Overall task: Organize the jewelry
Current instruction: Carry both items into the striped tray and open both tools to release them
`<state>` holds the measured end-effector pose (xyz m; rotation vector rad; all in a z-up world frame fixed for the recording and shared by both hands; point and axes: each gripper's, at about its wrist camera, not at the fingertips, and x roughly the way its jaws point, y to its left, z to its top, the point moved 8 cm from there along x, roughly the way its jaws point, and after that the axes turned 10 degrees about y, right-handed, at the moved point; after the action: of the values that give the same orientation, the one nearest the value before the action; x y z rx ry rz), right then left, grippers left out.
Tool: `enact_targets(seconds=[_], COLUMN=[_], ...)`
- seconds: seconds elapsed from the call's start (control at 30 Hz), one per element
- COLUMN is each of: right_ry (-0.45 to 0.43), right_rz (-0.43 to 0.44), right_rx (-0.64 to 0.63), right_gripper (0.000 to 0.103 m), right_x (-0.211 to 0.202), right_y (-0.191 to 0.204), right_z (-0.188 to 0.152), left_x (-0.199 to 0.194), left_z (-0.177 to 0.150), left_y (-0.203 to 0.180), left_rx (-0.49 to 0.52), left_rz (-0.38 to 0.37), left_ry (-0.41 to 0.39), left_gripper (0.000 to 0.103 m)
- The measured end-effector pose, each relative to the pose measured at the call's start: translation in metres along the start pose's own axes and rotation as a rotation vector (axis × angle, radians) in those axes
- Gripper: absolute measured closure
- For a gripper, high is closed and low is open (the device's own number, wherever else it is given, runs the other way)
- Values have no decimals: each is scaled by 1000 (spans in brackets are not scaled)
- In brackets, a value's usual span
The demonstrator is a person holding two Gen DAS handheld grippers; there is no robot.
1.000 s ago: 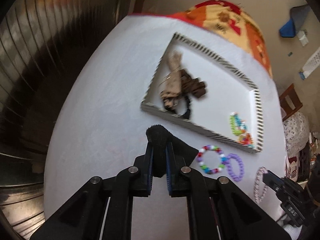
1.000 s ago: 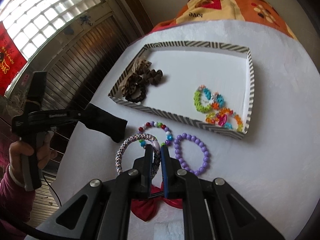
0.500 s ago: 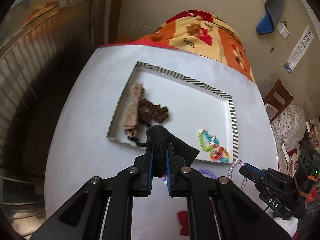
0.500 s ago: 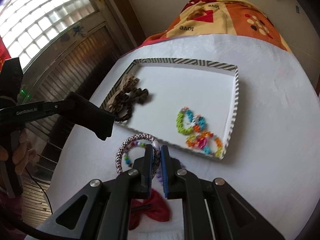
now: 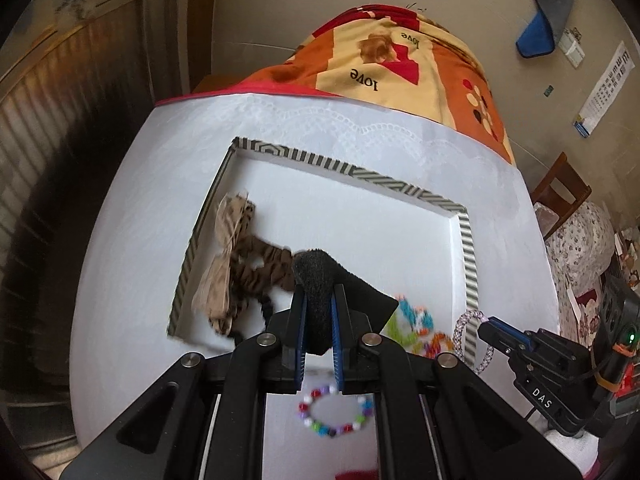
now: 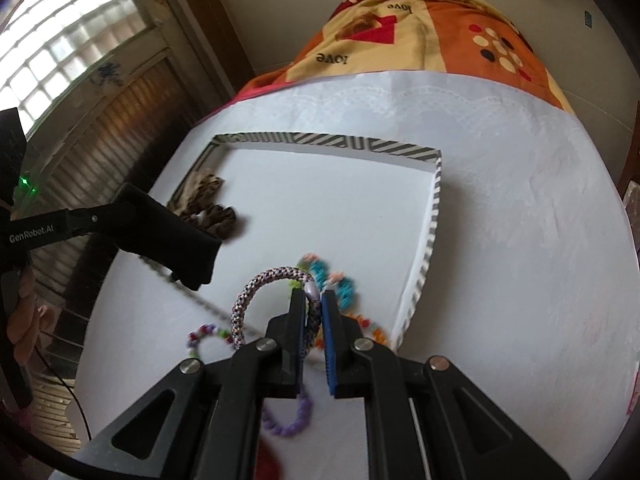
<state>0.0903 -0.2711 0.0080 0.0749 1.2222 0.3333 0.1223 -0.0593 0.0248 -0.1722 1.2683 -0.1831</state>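
My left gripper (image 5: 318, 312) is shut on a black fabric piece (image 5: 320, 280) and holds it above the near edge of the striped-rim white tray (image 5: 466, 240). Brown hair scrunchies (image 5: 240, 264) lie at the tray's left, colourful bead bracelets (image 5: 416, 324) at its near right. My right gripper (image 6: 314, 300) is shut on a pink-and-black braided bracelet (image 6: 256, 292), held over the tray's near edge beside the bead bracelets (image 6: 340, 288). The left gripper with the black fabric (image 6: 172, 236) shows at left. A multicolour bead bracelet (image 5: 334, 412) lies on the cloth below.
A purple bead bracelet (image 6: 292, 420) and the multicolour one (image 6: 208, 334) lie on the white tablecloth (image 6: 520, 240) in front of the tray. An orange patterned blanket (image 5: 400, 68) hangs at the far edge. A wooden chair (image 5: 560, 188) stands at right.
Both grippers have moved forward and up, from the cloth in front of the tray to over its near edge. The right one lifted the braided bracelet off the cloth.
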Motion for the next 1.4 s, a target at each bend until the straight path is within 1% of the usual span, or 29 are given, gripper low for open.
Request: enact_targets(seconds=[0.17,0.3,0.53,0.77,0.93,1.03,1.07,1.1,1.13,1.17,1.2,1.27,1.4], right_ry=[2,22,64,88,102,101,101,99,92,89,85,78,57], right_rz=[-21,-36,-92,-132,-175,-172,-165,-163,-158,-153,-141,-132,-118], right_rx=[46,76,69,26,-5,-3,0,4,11,15,22,30,34], right_gripper=[95,95,95,95,95,95,92,90,85,78,75,73,72], right_x=[14,35,65,78,87,87,86,85,83,81,79,73,61], right_y=[-21,-36,-51,-51,-51,-52,-51,-51,-52,-52,-52,-52,-46], right_z=[20,32,42,40,38,37,38,38,38,37,37,36,33], left_x=[20,40,73,97,104,106,107,107,107,105,103,97,83], left_z=[35,61,88,88,85,82,81,80,79,79,78,76,71], left_y=[5,14,39,59,59,57,57,57,57,58,58,59,57], left_rx=[-24,-50,-117,-152,-146,-140,-140,-140,-141,-143,-144,-142,-125], left_rz=[0,4,20,46,47,47,47,44,40,41,46,60,83], left_ry=[11,23,42,69,82,89,92,93,94,93,89,80,67], left_gripper=[102,102,102,102,102,102,100,94,88,85,83,81,80])
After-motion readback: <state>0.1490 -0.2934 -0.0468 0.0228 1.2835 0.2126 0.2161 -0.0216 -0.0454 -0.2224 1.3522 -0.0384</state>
